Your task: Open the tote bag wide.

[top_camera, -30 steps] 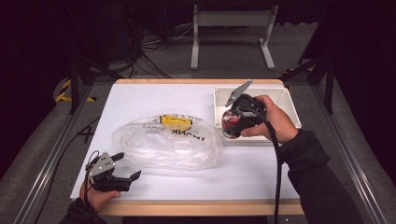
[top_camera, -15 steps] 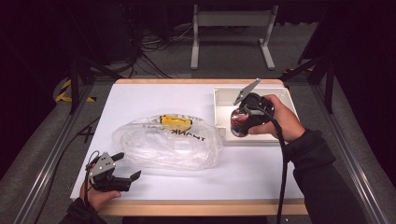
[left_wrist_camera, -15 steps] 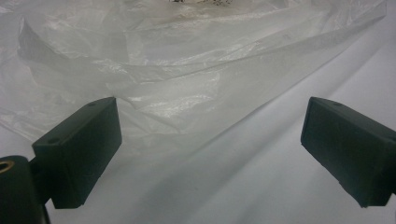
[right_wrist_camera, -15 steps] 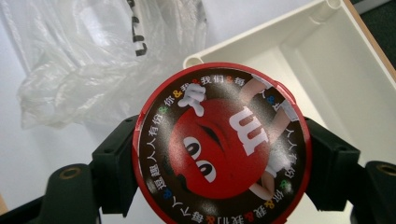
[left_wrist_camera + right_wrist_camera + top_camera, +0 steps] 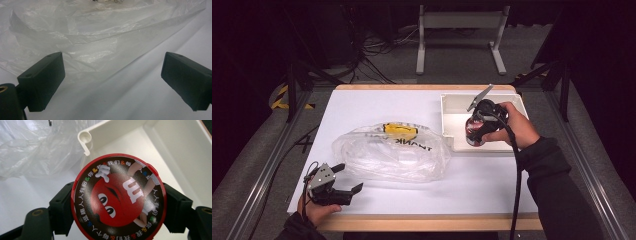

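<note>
My right gripper [image 5: 475,131] is shut on a round red candy can [image 5: 474,133], held over the near left corner of the white tray [image 5: 452,102]. In the right gripper view the can's red lid [image 5: 117,198] with a cartoon face sits squeezed between both black jaws, the tray's corner [image 5: 86,138] just beyond it. A crumpled clear plastic bag [image 5: 387,152] with a yellow item [image 5: 399,131] inside lies mid-table. My left gripper [image 5: 348,177] rests open at the near left edge, pointing toward the bag. In the left gripper view nothing lies between its jaws, and the bag [image 5: 87,32] spreads ahead.
The white tabletop [image 5: 492,180] has a wooden front edge [image 5: 422,222]. A cable [image 5: 517,170] trails from the right gripper along the dark sleeve. Metal rails run along both sides, and a grey stand [image 5: 459,30] and floor cables lie beyond the far edge.
My right hand has carried the can rightward and down, from beside the tray's left wall to over the tray's near left corner. The left gripper and bag have stayed put.
</note>
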Demonstrator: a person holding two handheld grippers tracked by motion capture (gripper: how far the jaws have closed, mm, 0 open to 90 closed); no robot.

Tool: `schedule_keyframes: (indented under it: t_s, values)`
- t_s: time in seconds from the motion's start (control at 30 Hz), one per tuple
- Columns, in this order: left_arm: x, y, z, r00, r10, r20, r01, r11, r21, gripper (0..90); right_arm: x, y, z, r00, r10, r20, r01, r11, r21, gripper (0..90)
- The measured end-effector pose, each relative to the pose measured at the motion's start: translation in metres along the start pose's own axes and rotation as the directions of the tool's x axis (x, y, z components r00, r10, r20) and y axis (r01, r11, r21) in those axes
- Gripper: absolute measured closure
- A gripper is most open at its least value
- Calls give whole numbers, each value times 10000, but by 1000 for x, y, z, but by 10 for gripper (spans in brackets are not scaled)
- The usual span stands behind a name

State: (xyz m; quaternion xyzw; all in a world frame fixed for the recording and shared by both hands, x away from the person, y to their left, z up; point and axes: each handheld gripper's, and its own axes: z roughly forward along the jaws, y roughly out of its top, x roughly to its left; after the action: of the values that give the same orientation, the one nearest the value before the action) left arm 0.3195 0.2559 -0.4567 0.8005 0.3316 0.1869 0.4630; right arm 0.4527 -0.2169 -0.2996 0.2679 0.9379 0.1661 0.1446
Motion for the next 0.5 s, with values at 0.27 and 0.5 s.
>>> schedule_keyframes:
  t_s: [0.27,0.5]
  values:
    - [0,0,0,10000,10,2,-10,10000,6,62,-12,-7,10,9994,262,212,-269,9990,344,252]
    - [0,0,0,10000,-22,-4,22,10000,21,62,-19,-12,19,9988,396,279,-413,9971,639,252]
